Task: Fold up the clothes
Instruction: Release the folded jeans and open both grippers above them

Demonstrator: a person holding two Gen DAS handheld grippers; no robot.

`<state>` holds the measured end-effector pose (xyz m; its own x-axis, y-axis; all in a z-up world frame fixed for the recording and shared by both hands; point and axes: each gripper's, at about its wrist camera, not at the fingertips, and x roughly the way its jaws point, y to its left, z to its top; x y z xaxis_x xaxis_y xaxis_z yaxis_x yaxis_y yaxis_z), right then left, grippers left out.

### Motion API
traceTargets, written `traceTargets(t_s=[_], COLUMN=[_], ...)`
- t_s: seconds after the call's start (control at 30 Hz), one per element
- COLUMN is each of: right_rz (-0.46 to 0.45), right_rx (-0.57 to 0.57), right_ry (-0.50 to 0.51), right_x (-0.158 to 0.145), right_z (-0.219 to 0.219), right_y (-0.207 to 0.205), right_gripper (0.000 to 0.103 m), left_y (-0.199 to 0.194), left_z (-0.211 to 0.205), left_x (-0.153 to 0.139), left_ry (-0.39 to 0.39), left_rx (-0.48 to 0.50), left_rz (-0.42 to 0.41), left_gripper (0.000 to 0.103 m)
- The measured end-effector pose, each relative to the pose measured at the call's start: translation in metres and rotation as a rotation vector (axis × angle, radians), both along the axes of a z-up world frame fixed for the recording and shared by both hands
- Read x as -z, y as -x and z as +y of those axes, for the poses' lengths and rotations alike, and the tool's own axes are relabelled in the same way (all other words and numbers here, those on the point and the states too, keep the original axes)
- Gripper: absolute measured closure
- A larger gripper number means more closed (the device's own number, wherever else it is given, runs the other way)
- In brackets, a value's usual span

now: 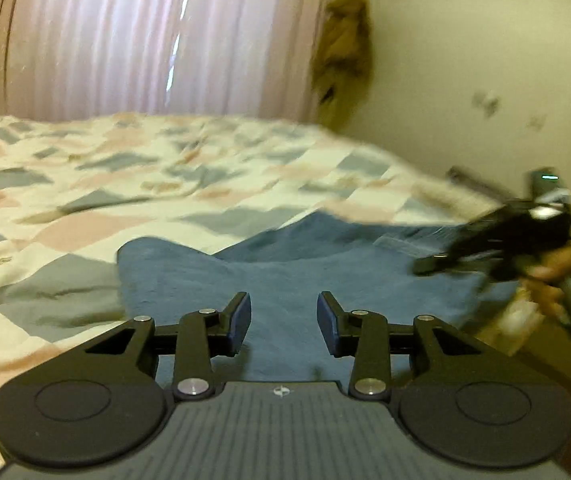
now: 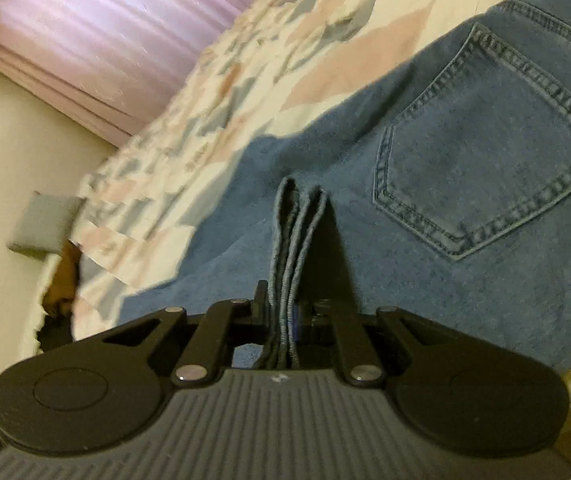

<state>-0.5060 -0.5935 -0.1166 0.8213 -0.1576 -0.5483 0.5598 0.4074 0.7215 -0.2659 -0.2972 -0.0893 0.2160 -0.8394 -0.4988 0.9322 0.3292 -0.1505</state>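
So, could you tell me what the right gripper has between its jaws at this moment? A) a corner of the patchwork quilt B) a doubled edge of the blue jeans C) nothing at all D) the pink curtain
B: in the right wrist view the right gripper is shut on a folded edge of the jeans, near the back pocket.

a bed with a patchwork quilt (image 1: 133, 184) carries blue jeans (image 2: 465, 152) spread on top.

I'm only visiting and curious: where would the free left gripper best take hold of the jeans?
Probably the near edge of the jeans, coming in low from the front: they lie flat on the quilt, so only an edge offers something to pinch. The left gripper stands open above them.
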Motion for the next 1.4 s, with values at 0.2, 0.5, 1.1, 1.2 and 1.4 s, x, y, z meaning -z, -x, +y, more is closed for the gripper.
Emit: traceTargets(t_s=[0.2, 0.5, 1.1, 1.2, 1.4], right_rz=[-0.026, 0.096, 0.200, 0.408, 0.348], right_rx=[0.042, 0.230, 0.382, 0.503, 0.257], right_ry=[0.180, 0.102, 0.201, 0.557, 0.608], right_x=[-0.045, -0.013, -0.016, -0.052, -0.022], right_z=[-0.036, -0.110, -0.133, -0.089, -0.032], right_y=[0.037, 0.145, 0.184, 0.166, 0.133], right_gripper=[0.094, 0.093, 0.063, 0.048, 0.093], left_y=[-0.004, 0.040, 0.054, 0.056, 0.059], left_z=[-0.044, -0.098, -0.145, -0.148, -0.168], left_x=[-0.006, 0.003, 0.016, 0.009, 0.015], left_ry=[-0.066, -0.088, -0.154, -0.142, -0.151], left_rx=[0.021, 0.153, 0.166, 0.170, 0.208], left_rz=[-0.014, 0.016, -0.004, -0.021, -0.070], left_gripper=[0.064, 0.062, 0.061, 0.061, 0.073])
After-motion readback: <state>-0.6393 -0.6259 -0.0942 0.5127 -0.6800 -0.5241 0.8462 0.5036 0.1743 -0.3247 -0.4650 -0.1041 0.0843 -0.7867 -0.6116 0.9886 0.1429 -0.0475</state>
